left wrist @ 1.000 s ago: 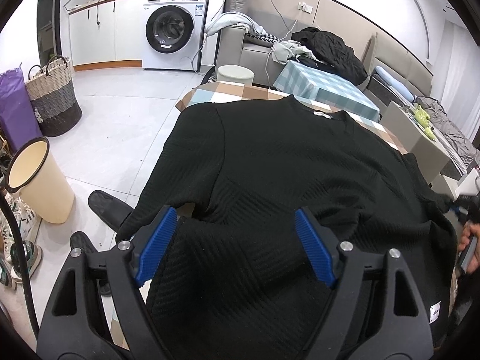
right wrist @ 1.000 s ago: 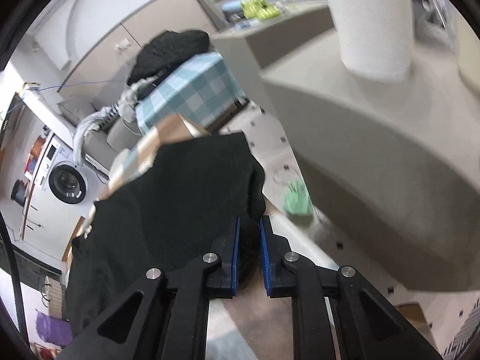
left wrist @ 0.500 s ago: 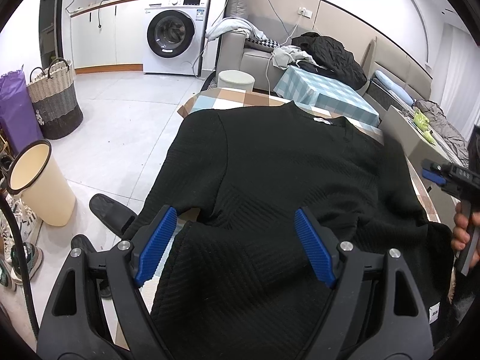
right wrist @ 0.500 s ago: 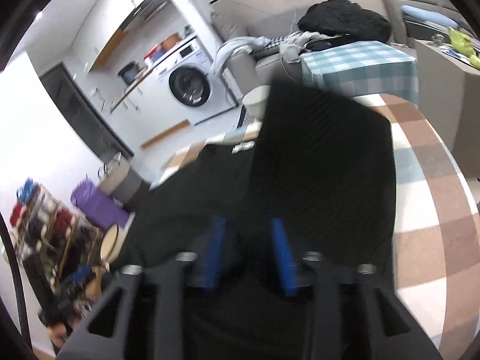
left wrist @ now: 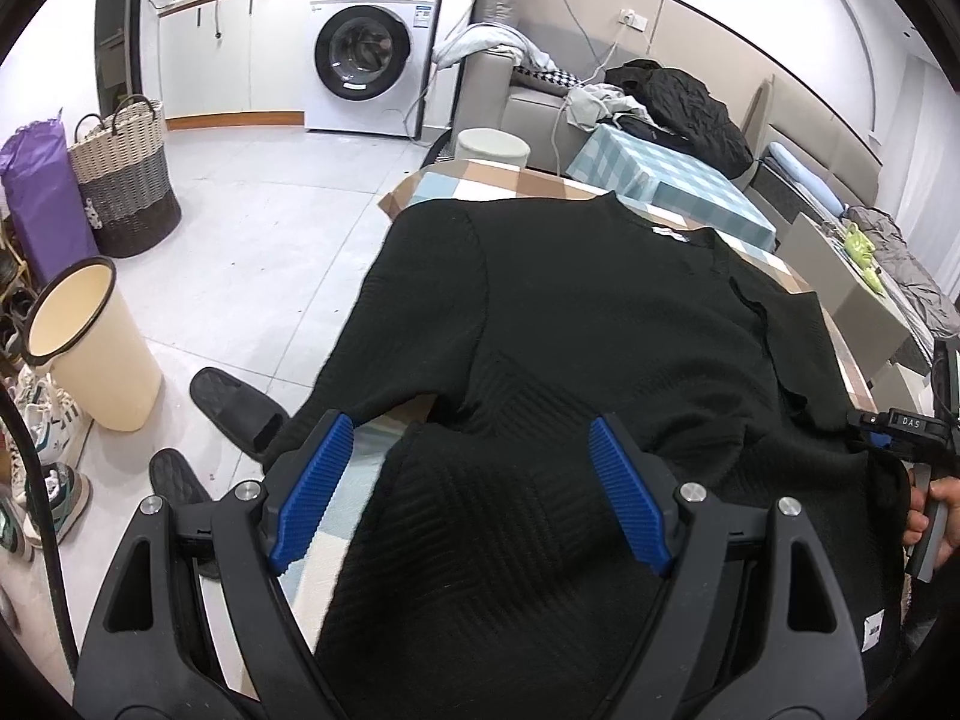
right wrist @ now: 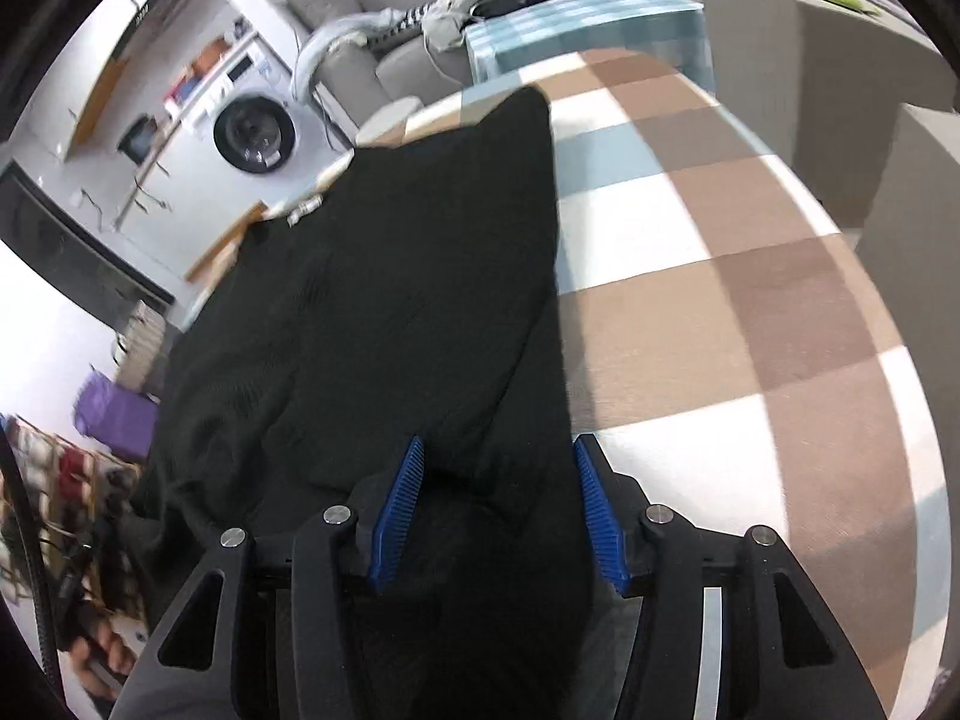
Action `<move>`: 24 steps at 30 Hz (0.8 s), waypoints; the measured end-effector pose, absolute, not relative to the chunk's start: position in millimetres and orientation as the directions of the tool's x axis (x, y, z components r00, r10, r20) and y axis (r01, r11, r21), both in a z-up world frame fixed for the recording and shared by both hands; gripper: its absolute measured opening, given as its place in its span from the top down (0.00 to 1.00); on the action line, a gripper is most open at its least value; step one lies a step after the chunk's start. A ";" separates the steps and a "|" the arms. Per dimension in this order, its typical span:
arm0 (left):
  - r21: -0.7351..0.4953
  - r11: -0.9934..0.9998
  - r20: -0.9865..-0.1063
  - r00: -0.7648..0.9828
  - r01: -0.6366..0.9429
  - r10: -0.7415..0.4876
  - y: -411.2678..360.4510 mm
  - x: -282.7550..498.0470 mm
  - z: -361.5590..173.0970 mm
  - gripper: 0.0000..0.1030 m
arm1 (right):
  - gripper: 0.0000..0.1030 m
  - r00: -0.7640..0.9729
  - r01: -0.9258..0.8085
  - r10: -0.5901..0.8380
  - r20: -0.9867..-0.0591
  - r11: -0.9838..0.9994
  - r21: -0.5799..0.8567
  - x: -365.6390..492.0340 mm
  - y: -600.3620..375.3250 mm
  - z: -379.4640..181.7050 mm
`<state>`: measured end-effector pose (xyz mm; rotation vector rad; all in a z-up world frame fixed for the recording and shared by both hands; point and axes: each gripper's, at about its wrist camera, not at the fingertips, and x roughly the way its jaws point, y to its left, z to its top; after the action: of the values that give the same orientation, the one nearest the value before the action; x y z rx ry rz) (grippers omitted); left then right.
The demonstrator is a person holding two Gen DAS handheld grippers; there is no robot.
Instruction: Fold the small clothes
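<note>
Left gripper and right gripper both hover with fingers spread apart over the black sweater on the checkered worktop.

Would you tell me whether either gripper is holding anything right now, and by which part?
Nothing is held: the left gripper and the right gripper both stand open over the black sweater.

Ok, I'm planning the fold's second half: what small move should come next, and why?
Probably lower the left gripper onto the left sleeve and close on it. Both grippers are open. The right sleeve already lies folded over the black sweater, while the left one hangs off the checkered table edge.
</note>
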<state>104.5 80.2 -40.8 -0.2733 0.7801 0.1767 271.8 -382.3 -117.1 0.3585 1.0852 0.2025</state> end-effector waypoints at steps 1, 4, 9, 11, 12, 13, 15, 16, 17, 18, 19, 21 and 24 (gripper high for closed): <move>-0.177 0.948 -0.714 0.697 -0.264 0.061 82.4 103.2 -41.1 0.23 | 0.65 0.453 -0.002 0.328 -0.829 0.930 0.367 277.2 -377.9 -117.6; -0.174 0.942 -0.719 0.690 -0.286 0.077 88.2 101.5 -44.3 0.23 | 0.88 0.468 -0.034 0.291 -0.834 0.950 0.312 280.7 -373.0 -121.0; -0.187 0.929 -0.727 0.681 -0.318 0.087 101.6 95.7 -49.3 0.23 | 0.91 0.478 0.028 0.239 -0.846 0.958 0.286 275.9 -397.8 -119.7; -0.186 0.926 -0.730 0.676 -0.330 0.095 107.9 93.7 -51.3 0.23 | 0.92 0.483 0.060 0.206 -0.851 0.962 0.267 274.0 -409.2 -119.8; -0.187 0.924 -0.731 0.676 -0.335 0.097 110.7 93.0 -51.8 0.23 | 0.92 0.482 0.065 0.207 -0.851 0.961 0.270 272.9 -411.8 -119.1; -0.189 0.922 -0.731 0.675 -0.338 0.098 111.1 94.7 -52.6 0.23 | 0.92 0.485 0.065 0.211 -0.849 0.959 0.275 271.8 -412.1 -118.1; -0.197 0.916 -0.734 0.672 -0.349 0.099 115.6 95.1 -55.1 0.23 | 0.92 0.487 0.047 0.202 -0.850 0.966 0.256 270.5 -402.2 -116.2; -0.200 0.911 -0.738 0.667 -0.360 0.102 119.7 94.1 -56.7 0.23 | 0.92 0.484 0.037 0.193 -0.853 0.970 0.240 270.5 -396.0 -115.8; -0.210 0.904 -0.742 0.662 -0.372 0.101 124.6 92.9 -58.5 0.23 | 0.90 0.482 0.034 0.188 -0.856 0.972 0.232 271.1 -392.4 -115.5; -0.221 0.897 -0.745 0.660 -0.382 0.097 128.6 92.0 -59.9 0.23 | 0.86 0.483 0.033 0.181 -0.856 0.974 0.224 270.8 -389.8 -113.3; -0.236 0.890 -0.748 0.658 -0.391 0.091 133.7 90.5 -61.5 0.23 | 0.83 0.488 0.035 0.179 -0.854 0.974 0.224 270.2 -389.4 -111.3; -0.255 0.873 -0.754 0.651 -0.416 0.090 143.3 87.2 -64.1 0.23 | 0.67 0.498 0.046 0.191 -0.846 0.968 0.245 266.5 -392.1 -106.1; -0.326 0.841 -0.748 0.662 -0.432 0.050 160.2 80.1 -68.1 0.23 | 0.63 0.538 0.054 0.217 -0.815 0.955 0.290 253.6 -392.5 -90.6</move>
<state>80.1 160.2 -68.1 -0.5139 0.8089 0.2865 253.6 -392.5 -90.6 0.2972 1.0025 0.0984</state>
